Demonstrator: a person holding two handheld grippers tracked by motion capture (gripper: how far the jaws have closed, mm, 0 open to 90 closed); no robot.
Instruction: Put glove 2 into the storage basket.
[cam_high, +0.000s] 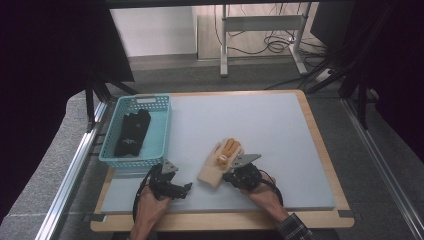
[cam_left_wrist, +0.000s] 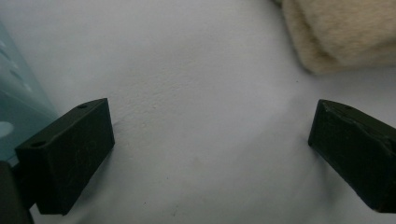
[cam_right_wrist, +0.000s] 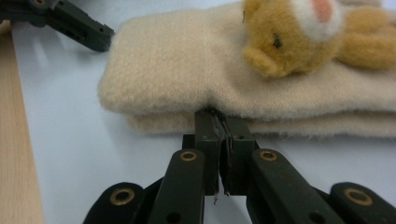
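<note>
A beige fleece glove (cam_high: 218, 166) with a small orange teddy bear (cam_high: 229, 149) on its back lies on the pale grey mat. My right gripper (cam_high: 231, 175) sits at the glove's right side. In the right gripper view its jaws (cam_right_wrist: 219, 119) stand pressed together, pinching the edge of the glove (cam_right_wrist: 187, 70) just below the bear (cam_right_wrist: 299, 32). My left gripper (cam_high: 186, 188) rests low on the mat, left of the glove's cuff. It is open, its jaws wide apart (cam_left_wrist: 210, 154) over bare mat, and the cuff (cam_left_wrist: 336, 32) lies ahead at the upper right.
A light blue plastic basket (cam_high: 107, 157) stands at the mat's left edge with a dark glove (cam_high: 132, 132) inside; its wall (cam_left_wrist: 18, 107) is close beside my left jaw. The wooden table edge (cam_high: 225, 220) runs along the front. A desk frame and cables stand beyond the table.
</note>
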